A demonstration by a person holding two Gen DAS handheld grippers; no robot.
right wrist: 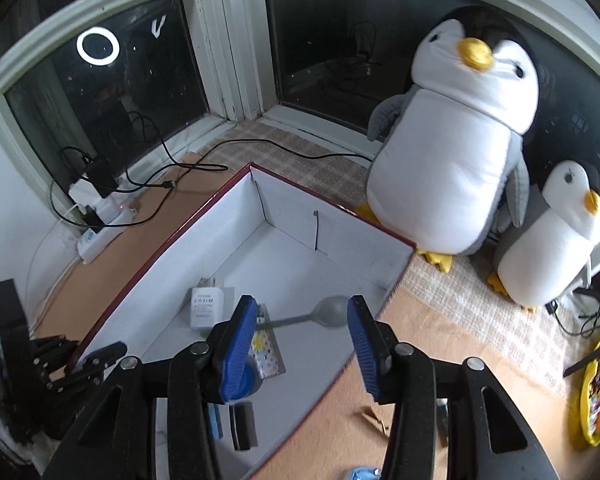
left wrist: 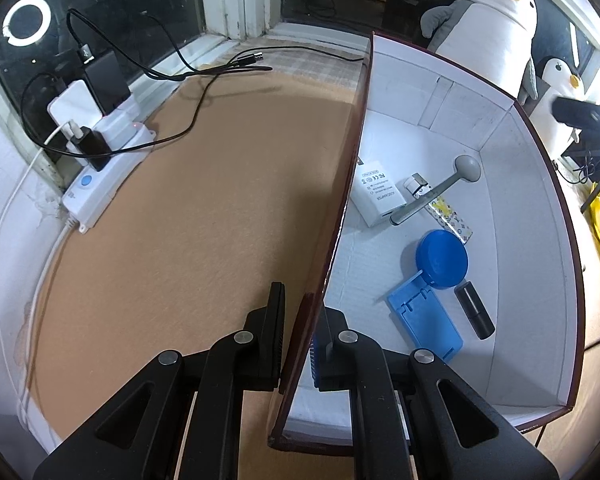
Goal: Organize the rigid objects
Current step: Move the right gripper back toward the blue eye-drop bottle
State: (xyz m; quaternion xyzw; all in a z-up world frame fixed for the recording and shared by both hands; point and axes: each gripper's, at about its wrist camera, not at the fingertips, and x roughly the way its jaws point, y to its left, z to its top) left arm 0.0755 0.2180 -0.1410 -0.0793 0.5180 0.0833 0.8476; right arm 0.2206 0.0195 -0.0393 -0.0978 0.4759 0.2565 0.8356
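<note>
A white box with a dark red rim (left wrist: pixel 496 160) stands on the tan mat. Inside lie a white charger (left wrist: pixel 376 194), a grey spoon (left wrist: pixel 440 190), a patterned packet (left wrist: pixel 452 220), a round blue lid (left wrist: pixel 442 258), a blue stand (left wrist: pixel 424 320) and a black cylinder (left wrist: pixel 474 310). My left gripper (left wrist: pixel 302 320) is shut on the box's near left wall, one finger on each side. My right gripper (right wrist: pixel 302 340) hangs open above the box (right wrist: pixel 332 204), its blue pads (right wrist: pixel 242 340) apart with nothing held. The spoon (right wrist: pixel 328 312) and charger (right wrist: pixel 206 306) lie below it.
Two plush penguins (right wrist: pixel 452 152) stand behind the box by the window. A power strip (left wrist: pixel 100 176) with chargers and cables sits at the left. A yellow bowl of oranges (right wrist: pixel 596 396) is at the right. A wooden clip (right wrist: pixel 374 420) lies on the mat right of the box.
</note>
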